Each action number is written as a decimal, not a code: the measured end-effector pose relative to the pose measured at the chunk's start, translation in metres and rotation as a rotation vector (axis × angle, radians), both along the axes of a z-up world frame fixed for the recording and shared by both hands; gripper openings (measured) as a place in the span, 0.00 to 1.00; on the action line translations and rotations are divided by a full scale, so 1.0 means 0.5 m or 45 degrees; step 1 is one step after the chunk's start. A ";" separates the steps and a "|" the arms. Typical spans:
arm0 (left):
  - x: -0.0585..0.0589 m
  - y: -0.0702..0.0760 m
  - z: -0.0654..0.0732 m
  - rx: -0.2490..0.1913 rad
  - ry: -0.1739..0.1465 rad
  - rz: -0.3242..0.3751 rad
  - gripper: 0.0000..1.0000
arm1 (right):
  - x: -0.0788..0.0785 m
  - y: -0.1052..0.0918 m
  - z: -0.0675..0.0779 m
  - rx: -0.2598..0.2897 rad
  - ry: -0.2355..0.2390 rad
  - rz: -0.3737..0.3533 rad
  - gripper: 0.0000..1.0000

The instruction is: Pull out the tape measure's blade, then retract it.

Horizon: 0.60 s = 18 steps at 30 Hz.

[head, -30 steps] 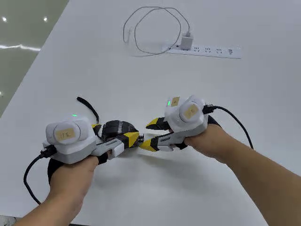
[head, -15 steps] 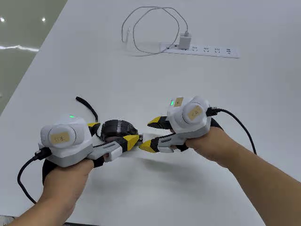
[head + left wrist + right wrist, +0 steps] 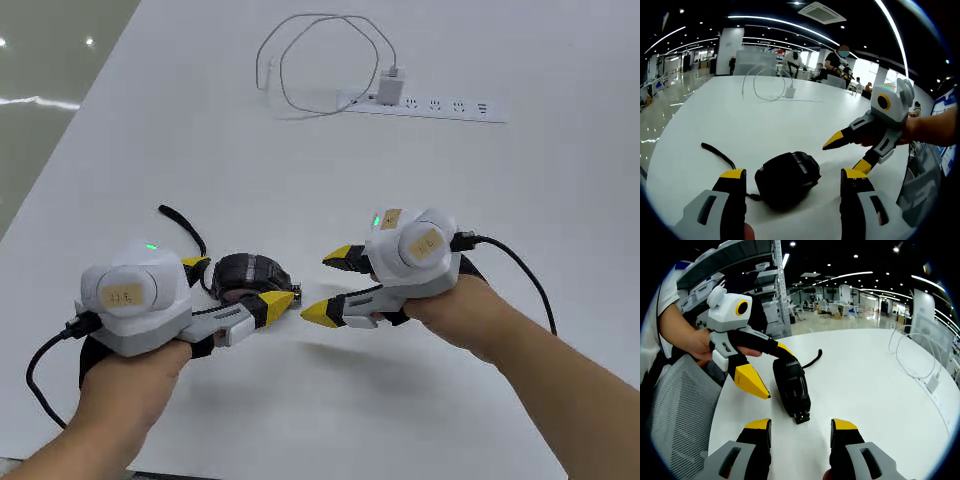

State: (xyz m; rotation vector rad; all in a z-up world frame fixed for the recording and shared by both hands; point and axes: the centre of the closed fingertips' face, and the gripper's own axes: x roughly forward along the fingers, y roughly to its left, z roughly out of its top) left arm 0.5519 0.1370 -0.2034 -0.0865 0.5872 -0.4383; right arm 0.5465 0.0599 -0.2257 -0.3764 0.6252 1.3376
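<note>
Black, rounded tape measure (image 3: 250, 276) sits inside the released left claw (image 3: 238, 281); right claw (image 3: 328, 286) released too.

Head view downward; low opposed gripper views, tape measure (image 3: 787, 177) common.

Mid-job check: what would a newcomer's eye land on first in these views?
First, the round black tape measure lying on the near side of the white table, between the open yellow-tipped jaws of the left gripper. Just to its right, the right gripper faces it with jaws open, apart from it. At the far side lies a white power strip with a looped white cable.
</note>
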 end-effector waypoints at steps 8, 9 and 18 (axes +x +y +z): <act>-0.013 0.016 -0.001 0.050 -0.009 -0.042 0.80 | -0.011 -0.025 0.007 -0.006 -0.003 -0.038 0.48; -0.016 0.018 -0.002 0.056 -0.009 -0.049 0.81 | -0.013 -0.028 0.007 -0.010 -0.002 -0.042 0.49; -0.033 0.025 -0.004 0.080 -0.005 -0.089 0.83 | -0.023 -0.042 0.013 -0.012 -0.002 -0.055 0.51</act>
